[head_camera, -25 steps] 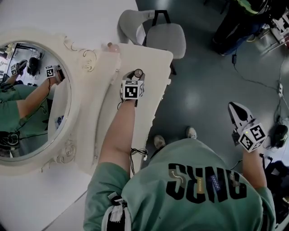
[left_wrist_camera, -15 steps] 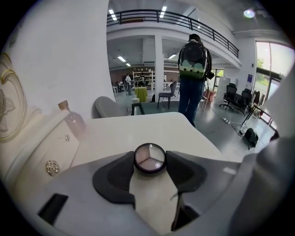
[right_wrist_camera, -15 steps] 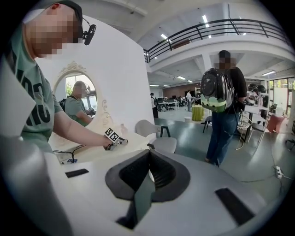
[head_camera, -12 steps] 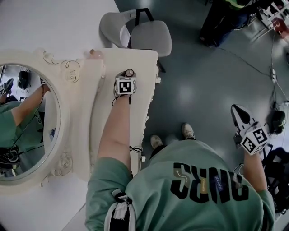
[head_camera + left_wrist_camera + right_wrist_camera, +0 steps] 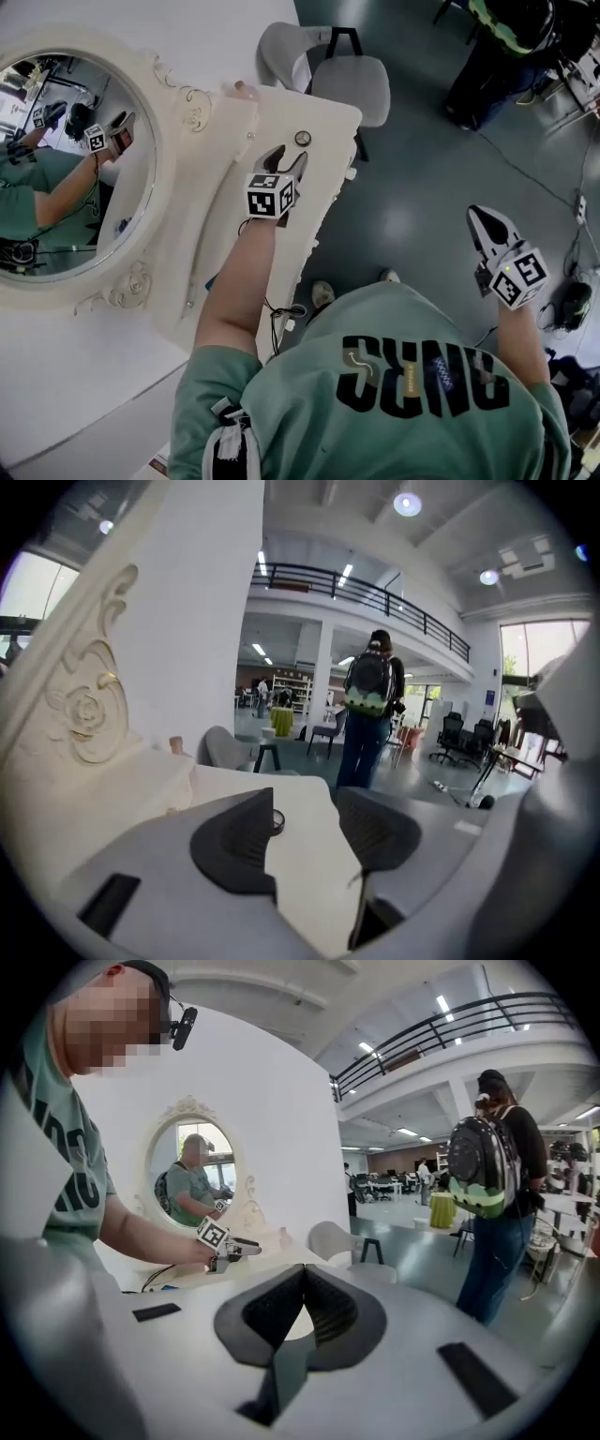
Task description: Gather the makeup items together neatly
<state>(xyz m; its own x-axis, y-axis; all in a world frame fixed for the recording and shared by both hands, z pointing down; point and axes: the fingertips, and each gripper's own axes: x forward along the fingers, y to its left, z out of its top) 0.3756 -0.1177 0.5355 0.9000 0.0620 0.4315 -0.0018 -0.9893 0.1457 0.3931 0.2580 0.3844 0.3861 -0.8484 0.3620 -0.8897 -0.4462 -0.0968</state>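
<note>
Left gripper [image 5: 288, 159]: I hold it low over the dressing table [image 5: 323, 111]; its jaws are opening and wide apart, and in the left gripper view only bare table top is between them, so it holds nothing
Right gripper [image 5: 485, 222]: it hangs out at my right side over the floor, well apart from the table; in the right gripper view its jaws are pressed together with nothing between them
Small round jar [image 5: 302, 138]: a dark ring with a light middle, standing on the table top just beyond the tips of the left gripper and apart from them; in the left gripper view it peeps out beside the left jaw
Pinkish item [image 5: 242, 91]: it stands at the far corner of the raised ledge beside the mirror [image 5: 75, 159]; too small for me to say what kind of makeup it is
Other makeup items: I can make out no more on the part of the table that the pictures show; my left arm covers some of it
Done so far: I judge very little; the jar and the pinkish item are well apart, not in one group
Left to do: in my judgement, to bring the two things side by side in one place and set them upright and in order
Step in hand: I think the left gripper is near the jar with no grip on it
</note>
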